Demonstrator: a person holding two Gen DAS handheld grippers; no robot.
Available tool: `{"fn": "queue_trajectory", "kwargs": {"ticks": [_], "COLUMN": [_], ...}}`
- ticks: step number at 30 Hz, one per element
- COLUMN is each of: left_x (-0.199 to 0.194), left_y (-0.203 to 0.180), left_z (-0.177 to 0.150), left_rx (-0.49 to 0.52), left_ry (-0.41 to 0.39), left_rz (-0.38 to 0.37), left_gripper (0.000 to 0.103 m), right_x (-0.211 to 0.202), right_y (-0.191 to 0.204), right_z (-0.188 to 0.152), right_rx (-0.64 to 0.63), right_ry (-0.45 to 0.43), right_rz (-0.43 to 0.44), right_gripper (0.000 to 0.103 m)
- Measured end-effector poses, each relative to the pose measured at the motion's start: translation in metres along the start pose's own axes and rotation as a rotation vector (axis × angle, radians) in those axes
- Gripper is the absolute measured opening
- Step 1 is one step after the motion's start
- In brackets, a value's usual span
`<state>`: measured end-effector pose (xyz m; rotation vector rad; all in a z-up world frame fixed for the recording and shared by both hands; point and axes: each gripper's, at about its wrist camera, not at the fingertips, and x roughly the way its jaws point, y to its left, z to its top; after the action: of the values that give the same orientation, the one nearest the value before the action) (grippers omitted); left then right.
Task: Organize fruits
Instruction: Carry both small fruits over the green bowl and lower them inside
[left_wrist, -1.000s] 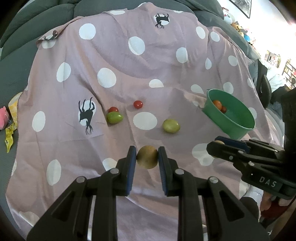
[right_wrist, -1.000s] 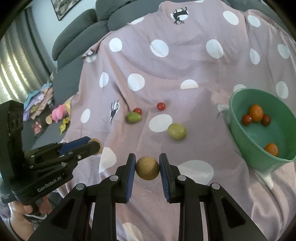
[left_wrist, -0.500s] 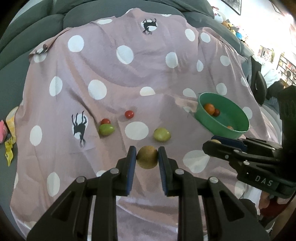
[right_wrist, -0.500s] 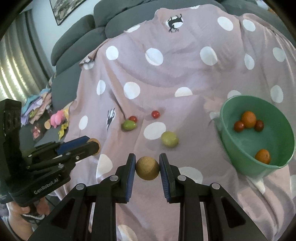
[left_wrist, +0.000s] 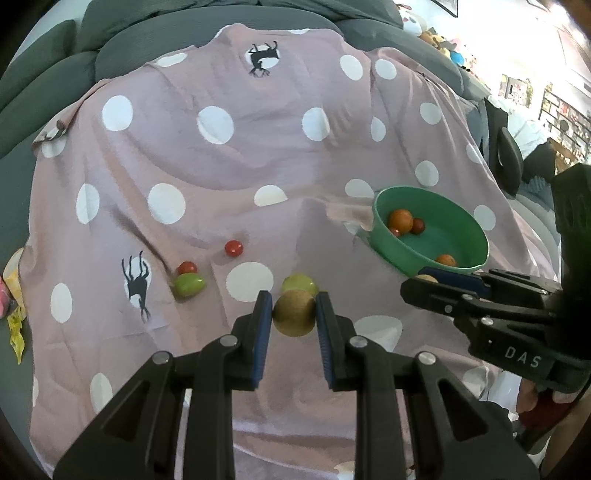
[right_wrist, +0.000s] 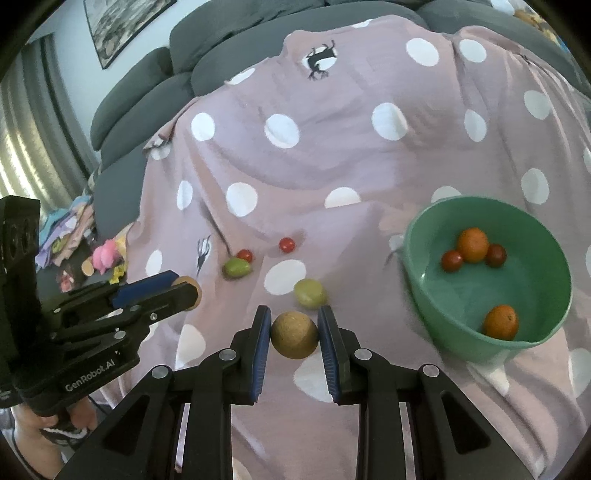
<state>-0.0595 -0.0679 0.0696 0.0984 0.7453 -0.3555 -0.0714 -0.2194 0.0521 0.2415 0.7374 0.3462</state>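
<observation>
Left claw (left_wrist: 294, 314) was clamped on a brown round fruit (left_wrist: 294, 313), blue pads pressing both its sides, held clear above the spotted pink blanket (left_wrist: 229, 173). In the right wrist view the same claw (right_wrist: 184, 295) sat at the left edge with that fruit's tan end poking out past its tip.

On the blanket, left to right in the left wrist view:
- green oval fruit (left_wrist: 189, 285) with a small red tomato (left_wrist: 186, 267) touching its far side
- second red tomato (left_wrist: 233, 248) on its own, a bit further back
- yellow-green fruit (left_wrist: 299, 283) just beyond the left claw's tips, partly hidden behind the held fruit

Right claw (right_wrist: 294, 334) was also clamped, on a second brown round fruit (right_wrist: 294, 334), pads tight on both sides, held above the blanket near the yellow-green fruit and left of the bowl. From the left wrist view the right claw (left_wrist: 424, 282) came in from the right edge, below the bowl's near rim in the picture.

Green bowl (right_wrist: 417, 236) sat on the blanket at the right, tilted. In it: a large orange fruit (right_wrist: 473, 244) touching two dark red ones, one either side (right_wrist: 452, 260) (right_wrist: 495, 255), plus another orange fruit (right_wrist: 501, 321) apart, against the near wall.

Blanket was draped over a grey sofa (right_wrist: 147, 81).
</observation>
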Motion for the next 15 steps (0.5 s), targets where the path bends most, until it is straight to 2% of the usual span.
{"fn": "queue_trajectory", "kwargs": {"ticks": [15], "left_x": [0.027], "left_y": [-0.037], "left_z": [0.018], "left_rx": [0.066], "left_ry": [0.012], "left_rz": [-0.055], "left_gripper": [0.024], "right_x": [-0.008], "right_y": [-0.047], "right_z": [-0.001], "right_rx": [0.077], "right_ry": [-0.037], "right_rz": [-0.054], "right_gripper": [0.028]}}
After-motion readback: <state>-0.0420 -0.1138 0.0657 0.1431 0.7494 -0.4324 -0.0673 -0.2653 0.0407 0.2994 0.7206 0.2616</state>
